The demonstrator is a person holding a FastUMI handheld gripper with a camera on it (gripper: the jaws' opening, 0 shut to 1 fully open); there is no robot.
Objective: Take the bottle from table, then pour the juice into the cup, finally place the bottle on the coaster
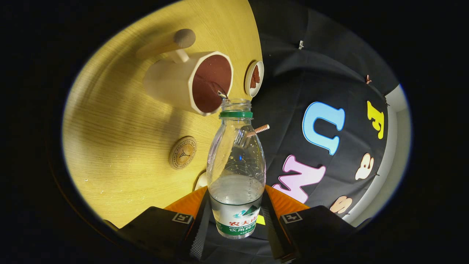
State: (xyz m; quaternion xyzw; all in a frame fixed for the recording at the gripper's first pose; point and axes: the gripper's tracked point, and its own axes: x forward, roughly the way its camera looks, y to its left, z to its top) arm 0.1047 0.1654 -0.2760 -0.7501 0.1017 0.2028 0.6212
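The gripper (236, 220) is clamped on the lower body of the clear plastic water bottle (236, 172), one finger pressing each side at the label, and the bottle is tipped so that its uncapped mouth sits right at the rim of the cream mug (190, 82) on the wooden tabletop (121, 139). A thin stream (221, 94) leaves the mouth and falls into the mug, whose inside looks dark reddish. The step in hand appears to be the pour itself, with much of the liquid pooled toward the bottle's base, near the fingers. To do it well, the tilt should probably grow slowly, so the flow stays a narrow stream rather than a gulp, and the mouth should stay over the opening, close to the near rim but not knocking it, since the mug could shift. The grip wants to stay firm without squeezing the thin wall, which could push liquid out in a spurt. The round cork coaster (182, 152) lies on the tabletop nearer the gripper than the mug, apart from it, ready for the bottle afterwards; a small dish (254, 78) sits beyond the mug.
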